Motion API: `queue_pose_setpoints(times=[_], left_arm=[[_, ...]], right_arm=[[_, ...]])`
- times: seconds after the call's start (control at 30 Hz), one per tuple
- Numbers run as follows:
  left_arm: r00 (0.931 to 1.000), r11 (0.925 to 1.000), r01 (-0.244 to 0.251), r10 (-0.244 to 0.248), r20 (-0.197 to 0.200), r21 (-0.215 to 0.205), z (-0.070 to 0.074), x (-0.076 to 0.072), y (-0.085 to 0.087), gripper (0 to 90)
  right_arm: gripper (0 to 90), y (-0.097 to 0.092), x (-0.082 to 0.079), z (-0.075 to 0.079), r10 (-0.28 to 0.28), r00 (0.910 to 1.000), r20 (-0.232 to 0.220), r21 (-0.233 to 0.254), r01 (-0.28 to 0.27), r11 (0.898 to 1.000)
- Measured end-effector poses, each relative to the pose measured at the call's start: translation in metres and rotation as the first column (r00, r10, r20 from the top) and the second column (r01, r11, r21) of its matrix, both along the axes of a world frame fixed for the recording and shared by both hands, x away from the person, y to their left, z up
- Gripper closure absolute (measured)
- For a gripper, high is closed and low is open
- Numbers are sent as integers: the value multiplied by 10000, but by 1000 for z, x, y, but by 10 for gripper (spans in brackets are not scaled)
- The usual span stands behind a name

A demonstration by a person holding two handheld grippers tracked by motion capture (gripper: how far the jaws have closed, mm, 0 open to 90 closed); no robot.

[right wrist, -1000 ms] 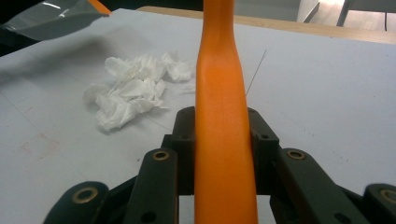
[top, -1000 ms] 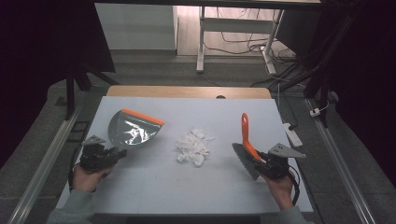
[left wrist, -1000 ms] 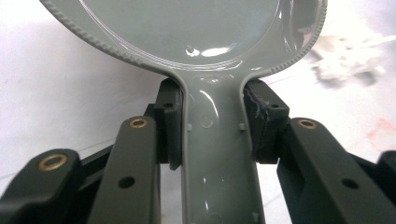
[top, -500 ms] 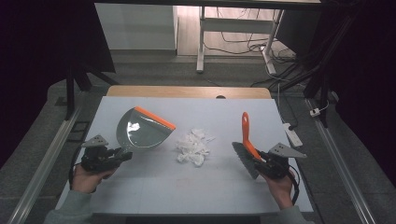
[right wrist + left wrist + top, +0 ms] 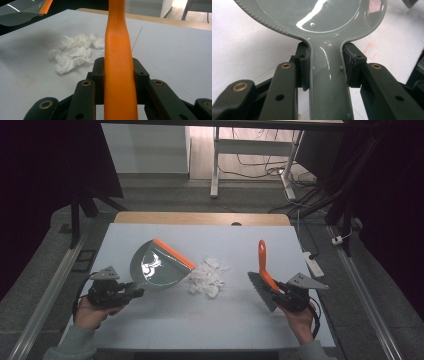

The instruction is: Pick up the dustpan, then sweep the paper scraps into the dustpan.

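Landmark: the heap of crumpled white tissue paper (image 5: 207,276), lying on the pale grey tabletop (image 5: 210,320) near its middle.

Item 1. Your left gripper (image 5: 131,292), black two-jaw tongs with a grey three-cornered plate on top, sits left of the tissue heap and nearer to you. Its jaws are clamped on the neck of the glossy grey plastic dustpan with an orange lip (image 5: 157,267). In the left gripper view the pads (image 5: 303,67) press both sides of the dustpan's handle, just below where it widens into the pan.

Item 2. The dustpan itself is lifted and tilted, its orange edge turned toward the tissue heap and just beside it. You cannot tell from the high view whether that edge touches the paper.

Item 3. Your right gripper (image 5: 277,289) sits right of the tissue heap, well apart from it. Its jaws are closed on the orange plastic handle of the hand brush with dark grey bristles (image 5: 264,270). In the right gripper view the handle (image 5: 118,62) runs up between both pads, which grip it firmly.

Item 4. The brush's handle points away from you; its bristle head slants down toward the tabletop, on the side facing the tissue heap.
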State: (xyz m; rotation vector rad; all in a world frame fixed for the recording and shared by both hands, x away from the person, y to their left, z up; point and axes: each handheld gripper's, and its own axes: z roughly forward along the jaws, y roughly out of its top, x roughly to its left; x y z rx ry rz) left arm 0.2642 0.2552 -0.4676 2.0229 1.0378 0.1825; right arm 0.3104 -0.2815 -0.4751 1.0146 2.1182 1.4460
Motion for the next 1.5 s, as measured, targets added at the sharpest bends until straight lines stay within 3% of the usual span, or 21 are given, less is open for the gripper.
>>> queue_pose_setpoints(times=[0.2, 0.4, 0.53, 0.67, 0.93, 1.13, 1.5], left_arm=[[9985, 9985, 534, -532, -132, 125, -1, -3, -3, 613], [9926, 9928, 1167, -1157, -373, 263, -1, -4, -7, 614], [9903, 9899, 1334, -1312, -446, 481, -3, -4, -12, 614], [9893, 9890, 1420, -1403, -396, 419, -2, -5, -13, 614], [9883, 9885, 1467, -1449, -472, 373, -2, -7, -12, 614], [9809, 9808, 1868, -1831, -649, 567, -2, -8, -19, 614], [9757, 9754, 2075, -2009, -873, 749, -5, -8, -25, 614]], right_arm=[[700, 0, 0, 1, -10, 10000, 61, -17, 10, 10000], [700, 2, 2, 1, -2, 10000, 57, -38, 2, 10000], [700, 3, 4, 2, -38, 9999, 109, -44, 38, 10000], [700, 5, 12, 6, -245, 9995, 215, 190, 241, 9995], [700, 20, 24, 4, -137, 9999, 81, 124, 136, 9998], [700, 28, 26, 7, -19, 9999, 124, 188, 17, 9998], [700, 34, 30, 6, -5, 10000, 37, 238, 4, 9997]])
